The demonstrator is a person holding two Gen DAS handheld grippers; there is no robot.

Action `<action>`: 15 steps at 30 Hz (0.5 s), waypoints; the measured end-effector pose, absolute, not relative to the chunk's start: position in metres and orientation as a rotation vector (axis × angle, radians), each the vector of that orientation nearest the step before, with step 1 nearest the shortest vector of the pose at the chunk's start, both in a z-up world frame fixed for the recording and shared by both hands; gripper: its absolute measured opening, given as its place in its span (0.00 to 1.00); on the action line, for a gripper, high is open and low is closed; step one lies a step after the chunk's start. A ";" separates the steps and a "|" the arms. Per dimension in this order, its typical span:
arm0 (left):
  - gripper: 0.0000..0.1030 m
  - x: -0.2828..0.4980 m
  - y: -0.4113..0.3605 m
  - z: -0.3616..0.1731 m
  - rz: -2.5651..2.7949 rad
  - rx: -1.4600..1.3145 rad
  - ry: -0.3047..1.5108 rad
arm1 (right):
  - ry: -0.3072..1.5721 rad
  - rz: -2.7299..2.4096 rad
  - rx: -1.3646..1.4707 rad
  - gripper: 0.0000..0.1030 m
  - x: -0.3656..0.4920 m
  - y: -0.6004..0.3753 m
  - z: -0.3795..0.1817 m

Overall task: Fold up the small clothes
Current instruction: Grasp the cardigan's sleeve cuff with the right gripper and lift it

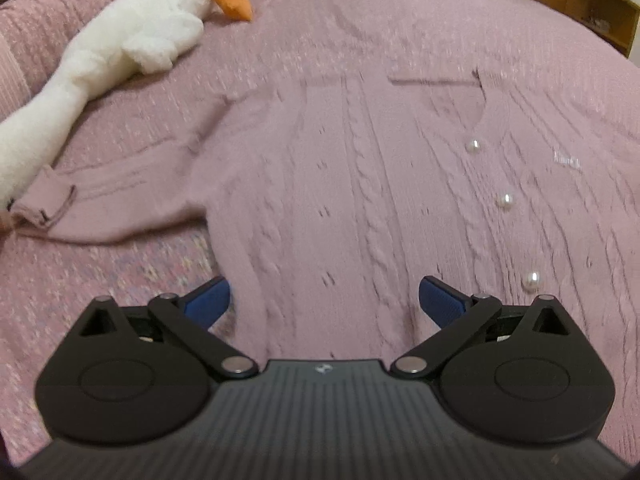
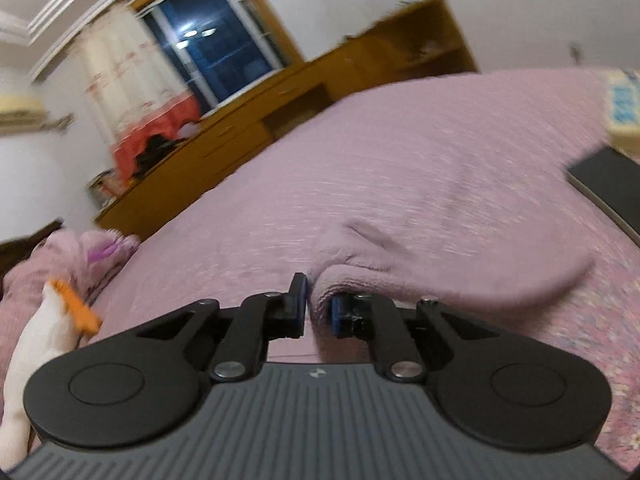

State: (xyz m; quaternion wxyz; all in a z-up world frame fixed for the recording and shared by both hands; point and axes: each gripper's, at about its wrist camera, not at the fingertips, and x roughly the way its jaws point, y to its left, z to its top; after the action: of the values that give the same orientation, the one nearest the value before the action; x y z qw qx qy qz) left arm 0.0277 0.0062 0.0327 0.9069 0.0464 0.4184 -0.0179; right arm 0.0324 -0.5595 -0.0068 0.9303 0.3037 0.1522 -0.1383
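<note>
A pink cable-knit cardigan [image 1: 360, 168] with pearl buttons [image 1: 505, 201] lies flat on the pink bedspread [image 1: 100, 280], its left sleeve [image 1: 120, 200] stretched out toward the left. My left gripper [image 1: 324, 296] is open just above the cardigan's lower hem, holding nothing. In the right wrist view my right gripper [image 2: 318, 304] is shut on a fold of the cardigan's pink knit [image 2: 420, 276], which rises lifted off the bed to the right of the fingers.
A white plush goose [image 1: 120, 48] with an orange beak lies at the bed's far left, and shows in the right wrist view [image 2: 36, 344]. A dark flat object [image 2: 608, 188] lies on the bed at right. Wooden furniture [image 2: 248, 136] lines the far side.
</note>
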 end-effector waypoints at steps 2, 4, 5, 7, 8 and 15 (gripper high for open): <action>0.99 0.028 0.010 0.039 -0.031 0.093 0.851 | 0.317 -0.268 0.584 0.09 0.036 -0.542 0.005; 0.99 0.028 0.014 0.043 -0.024 0.091 0.845 | 0.316 -0.256 0.544 0.08 0.033 -0.515 0.021; 0.99 0.027 0.017 0.046 -0.022 0.086 0.840 | 0.312 -0.249 0.529 0.08 0.028 -0.500 0.029; 1.00 0.026 0.021 0.051 -0.022 0.080 0.829 | 0.297 -0.232 0.503 0.08 0.025 -0.475 0.046; 1.00 0.027 0.023 0.053 -0.021 0.079 0.823 | 0.287 -0.222 0.492 0.08 0.021 -0.460 0.055; 0.99 0.023 0.043 0.069 -0.001 0.008 0.799 | 0.250 -0.066 0.352 0.08 0.027 -0.360 0.101</action>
State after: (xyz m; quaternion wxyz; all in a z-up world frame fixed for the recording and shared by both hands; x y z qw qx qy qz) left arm 0.0233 0.0432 0.0692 0.9213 0.0040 0.3889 -0.0007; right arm 0.0271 -0.3604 0.1014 0.9762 0.1747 0.1241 -0.0326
